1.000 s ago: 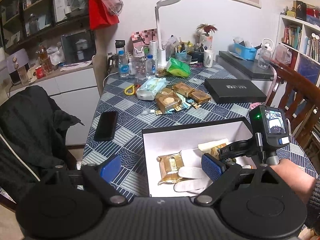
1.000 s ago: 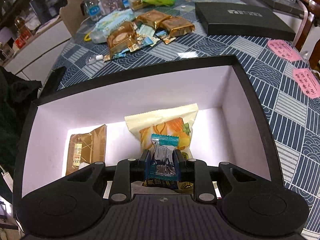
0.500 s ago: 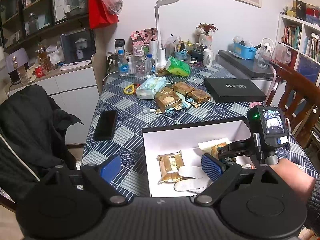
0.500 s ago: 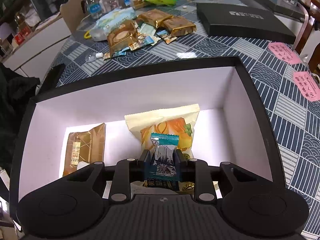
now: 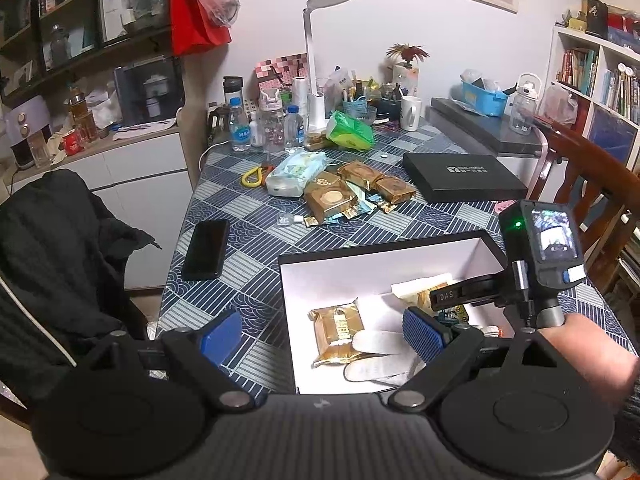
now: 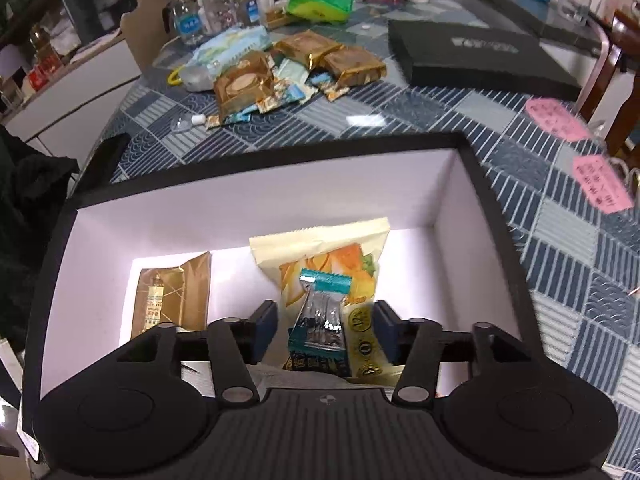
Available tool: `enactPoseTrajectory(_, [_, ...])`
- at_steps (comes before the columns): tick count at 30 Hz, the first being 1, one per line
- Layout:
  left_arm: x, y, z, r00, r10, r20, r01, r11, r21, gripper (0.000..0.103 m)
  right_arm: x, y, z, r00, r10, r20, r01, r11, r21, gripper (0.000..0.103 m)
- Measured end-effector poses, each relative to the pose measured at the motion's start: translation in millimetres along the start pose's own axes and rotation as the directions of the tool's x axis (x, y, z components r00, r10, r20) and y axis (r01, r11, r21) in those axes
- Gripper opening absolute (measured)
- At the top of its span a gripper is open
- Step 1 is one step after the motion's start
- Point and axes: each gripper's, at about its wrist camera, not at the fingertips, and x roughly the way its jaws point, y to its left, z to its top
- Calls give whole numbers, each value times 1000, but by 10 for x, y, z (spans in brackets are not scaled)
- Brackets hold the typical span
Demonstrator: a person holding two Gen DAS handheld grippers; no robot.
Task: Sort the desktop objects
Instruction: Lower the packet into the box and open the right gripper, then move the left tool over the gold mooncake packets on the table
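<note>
Inside the box (image 6: 256,184), the right gripper (image 6: 326,330) hangs with jaws wide; a teal-and-silver sachet (image 6: 320,320) lies loose between them, touching neither pad, on a cream snack bag (image 6: 332,240). A gold packet (image 6: 172,300) lies to the left on the box floor, with white sachets (image 5: 376,342) beside it (seen only from the left wrist). The left gripper (image 5: 322,334) hovers at the box's near-left corner, jaws wide and empty, one pad over the bench (image 5: 248,248), the other over the box. Farther back on the bench lie a heap of gold packets (image 6: 288,68), a tissue pack (image 6: 228,48), a phone (image 5: 206,248), the black lid (image 6: 476,56) and two pink notes (image 6: 556,118).
</note>
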Motion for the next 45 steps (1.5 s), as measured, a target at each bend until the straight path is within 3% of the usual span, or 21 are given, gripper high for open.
enactPoseTrajectory(2, [19,13,11,1000,-7,-2,7,1000,-4,103,-98,-9,2,1000,-5,20,5,1000,3,77])
enactPoseTrajectory(5, [48,32,28,1000,-17,-6,17,1000,-11,103,-250,-3,-13,999,-14,50,15,1000,-9,80])
enactPoseTrajectory(13, [186,196,128,996,-80,-31,77,994,-76,103,-595,24,-136,991,-45,129,48,999,-24,103])
enactPoseTrajectory(23, [425,479,350,997,-47,-62,33,976,-217,103,-743,-127,-345,987,-23,158,10,996,83,103])
enactPoseTrajectory(32, [737,683,674,998,22,-63,-47,907,-418,103,-780,-145,-415,988,24,155,-37,996,82,103])
enactPoseTrajectory(40, [1078,544,988,988,148,-49,-155,893,-422,103,-684,-103,-304,986,100,131,-105,994,27,103])
enactPoseTrajectory(45, [1468,459,1187,995,68,-76,-93,905,-415,103,-630,-113,-235,985,130,113,-130,991,-11,103])
